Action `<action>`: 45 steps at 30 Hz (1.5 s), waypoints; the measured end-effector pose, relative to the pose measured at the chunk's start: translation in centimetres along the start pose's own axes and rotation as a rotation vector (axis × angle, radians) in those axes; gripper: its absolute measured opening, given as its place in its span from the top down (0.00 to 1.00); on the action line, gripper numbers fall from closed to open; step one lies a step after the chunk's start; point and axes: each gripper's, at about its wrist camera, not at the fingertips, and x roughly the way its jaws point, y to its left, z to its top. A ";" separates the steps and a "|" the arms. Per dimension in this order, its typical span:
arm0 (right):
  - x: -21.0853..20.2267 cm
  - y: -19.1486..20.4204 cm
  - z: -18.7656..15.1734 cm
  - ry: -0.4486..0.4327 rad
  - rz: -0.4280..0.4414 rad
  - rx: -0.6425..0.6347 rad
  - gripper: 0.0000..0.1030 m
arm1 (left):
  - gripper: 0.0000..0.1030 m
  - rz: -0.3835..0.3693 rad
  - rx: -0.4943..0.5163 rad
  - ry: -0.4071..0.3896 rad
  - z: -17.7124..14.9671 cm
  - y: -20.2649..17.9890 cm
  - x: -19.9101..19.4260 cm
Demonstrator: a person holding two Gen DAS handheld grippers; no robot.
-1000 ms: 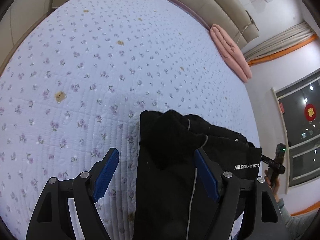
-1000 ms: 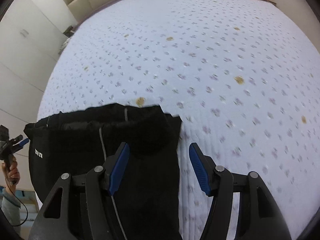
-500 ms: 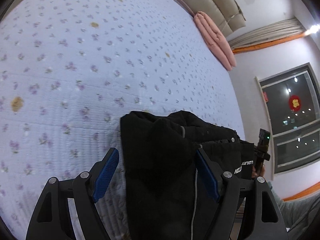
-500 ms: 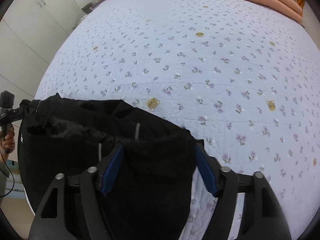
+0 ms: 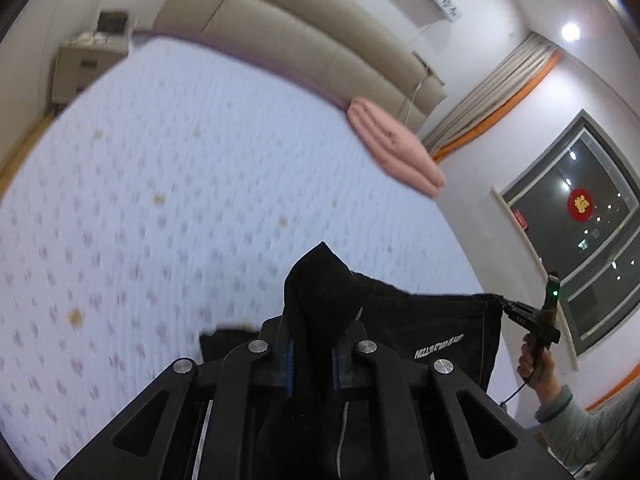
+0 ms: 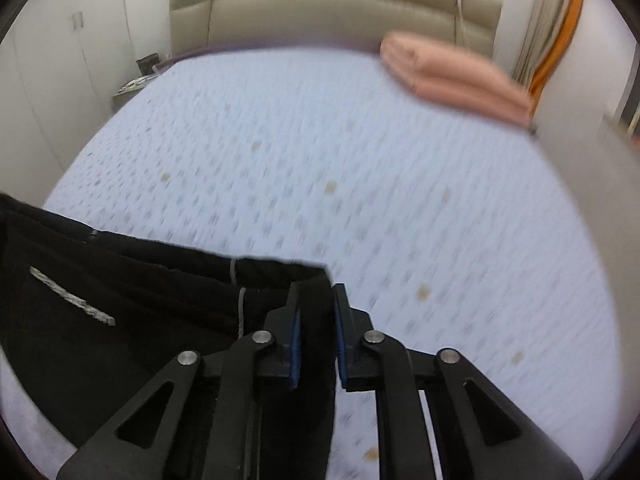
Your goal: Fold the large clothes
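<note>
Left gripper [image 5: 311, 354] clamped on a bunched corner of the black garment [image 5: 436, 332]; the cloth fills the narrow gap between the blue pads [image 5: 289, 364] and rises past the fingertips in a peak. From that corner the upper edge of the garment runs rightward, taut, to the right gripper [image 5: 506, 307], seen small at the far right in the person's hand [image 5: 534, 364]. White lettering on the cloth lies between the two grips. In the right wrist view the right gripper [image 6: 316, 320] is likewise closed on the other corner, a strip of black cloth pinched between its pads [image 6: 295, 344] and hanging below them; the rest of the garment [image 6: 120, 300] spreads to the left of the fingers. The garment is at the near edge of the bed [image 5: 180, 180], whether clear of the floral sheet cannot be told. A folded pink blanket [image 5: 394, 148] lies at the far corner by the headboard [image 5: 280, 28].
</note>
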 end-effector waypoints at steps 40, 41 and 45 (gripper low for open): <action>14.8 -1.9 -4.7 0.260 0.191 0.318 0.71 | 0.69 0.279 -0.203 0.206 -4.3 8.9 11.7; 13.7 -1.9 -4.9 0.247 0.199 0.323 0.70 | 0.49 0.304 -0.205 0.198 -4.0 9.0 10.6; 8.9 -0.3 -5.2 0.226 0.194 0.254 0.69 | 0.34 0.321 -0.226 0.127 -3.4 9.7 5.7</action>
